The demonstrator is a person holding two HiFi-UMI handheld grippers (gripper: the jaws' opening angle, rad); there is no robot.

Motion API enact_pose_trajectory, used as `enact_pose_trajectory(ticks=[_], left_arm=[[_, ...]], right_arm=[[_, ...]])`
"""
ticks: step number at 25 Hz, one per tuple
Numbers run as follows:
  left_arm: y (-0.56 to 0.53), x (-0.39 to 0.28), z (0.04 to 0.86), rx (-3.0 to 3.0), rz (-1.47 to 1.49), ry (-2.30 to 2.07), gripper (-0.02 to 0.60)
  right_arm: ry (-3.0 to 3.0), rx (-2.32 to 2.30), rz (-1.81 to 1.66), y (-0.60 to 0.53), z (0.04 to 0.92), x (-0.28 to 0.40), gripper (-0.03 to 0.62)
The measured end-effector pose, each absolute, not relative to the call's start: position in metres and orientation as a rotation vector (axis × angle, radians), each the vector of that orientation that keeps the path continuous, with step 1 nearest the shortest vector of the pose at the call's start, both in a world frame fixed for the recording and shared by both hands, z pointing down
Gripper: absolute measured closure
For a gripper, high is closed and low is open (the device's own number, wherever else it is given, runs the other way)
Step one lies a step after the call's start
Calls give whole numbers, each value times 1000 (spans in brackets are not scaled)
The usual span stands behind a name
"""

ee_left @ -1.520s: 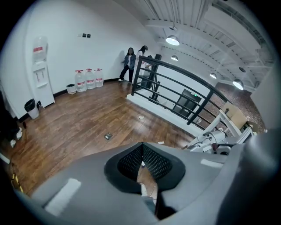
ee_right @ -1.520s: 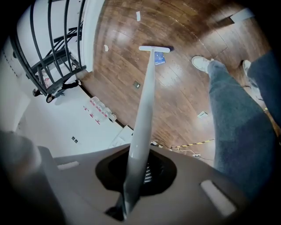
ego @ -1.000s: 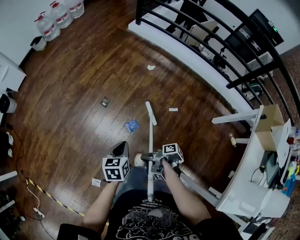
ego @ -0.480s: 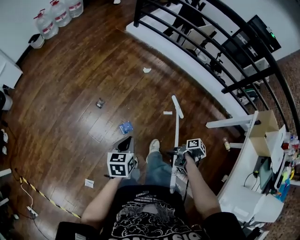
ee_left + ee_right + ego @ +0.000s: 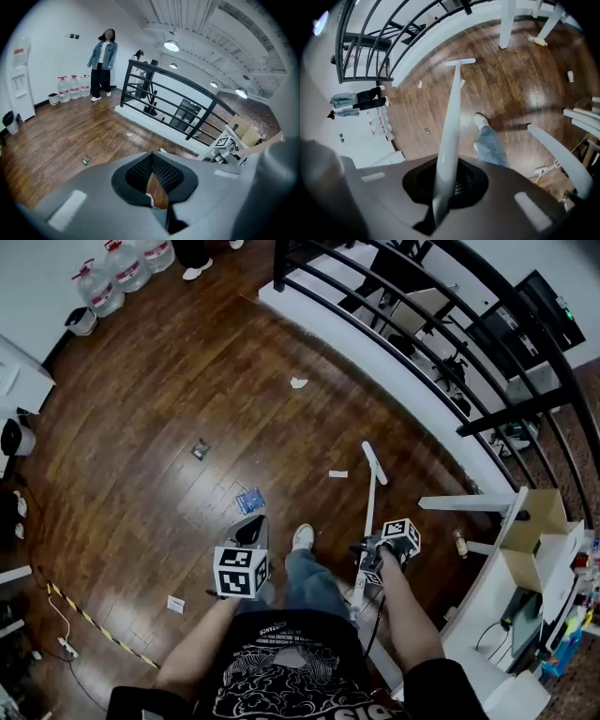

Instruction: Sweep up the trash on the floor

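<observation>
My right gripper [image 5: 367, 564] is shut on the white handle of a broom [image 5: 371, 507]. Its T-shaped head [image 5: 375, 463] rests on the wooden floor ahead of me and shows in the right gripper view as the broom head [image 5: 460, 61]. Beside my left leg, my left gripper [image 5: 252, 529] points forward, jaws together with nothing between them. Trash lies scattered: a blue wrapper [image 5: 249, 500] just ahead of the left gripper, a small white scrap [image 5: 338, 473] left of the broom head, a dark wrapper [image 5: 200, 449], a crumpled white paper [image 5: 299, 382] farther off, and a white scrap [image 5: 175, 604] at my left.
A black railing [image 5: 422, 329] on a white curb curves along the right. White table legs [image 5: 464, 504] and a small bottle [image 5: 459, 543] stand at the right. Water jugs [image 5: 122, 268] line the far wall. A person [image 5: 102, 63] stands by them. Cables [image 5: 66, 615] lie at the left.
The right gripper and the broom have swung to the right, so the broom head now lies right of the small white scrap. I have stepped forward, my shoe now beside the left gripper.
</observation>
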State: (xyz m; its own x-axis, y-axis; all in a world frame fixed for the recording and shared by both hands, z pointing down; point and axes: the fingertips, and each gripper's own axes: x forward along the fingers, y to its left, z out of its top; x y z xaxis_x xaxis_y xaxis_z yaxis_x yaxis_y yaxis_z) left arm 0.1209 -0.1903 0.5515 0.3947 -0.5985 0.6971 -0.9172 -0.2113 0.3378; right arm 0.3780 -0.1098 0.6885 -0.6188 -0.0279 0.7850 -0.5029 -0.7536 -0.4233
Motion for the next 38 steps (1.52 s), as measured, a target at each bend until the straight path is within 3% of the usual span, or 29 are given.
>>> enact_pose_trajectory(ticks=[6, 13, 26, 38], left_arm=[[-206, 133, 553, 1855, 597, -1360, 577], [-191, 119, 560, 1825, 578, -1380, 577], [-106, 30, 586, 1754, 537, -1394, 577], [-74, -7, 595, 1720, 471, -1403, 577]], right_arm=[[-856, 1061, 2319, -109, 713, 396, 594], [-865, 902, 2215, -65, 732, 369, 594], [-905, 713, 2255, 25, 713, 241, 594], [-941, 503, 2195, 84, 693, 160, 594]])
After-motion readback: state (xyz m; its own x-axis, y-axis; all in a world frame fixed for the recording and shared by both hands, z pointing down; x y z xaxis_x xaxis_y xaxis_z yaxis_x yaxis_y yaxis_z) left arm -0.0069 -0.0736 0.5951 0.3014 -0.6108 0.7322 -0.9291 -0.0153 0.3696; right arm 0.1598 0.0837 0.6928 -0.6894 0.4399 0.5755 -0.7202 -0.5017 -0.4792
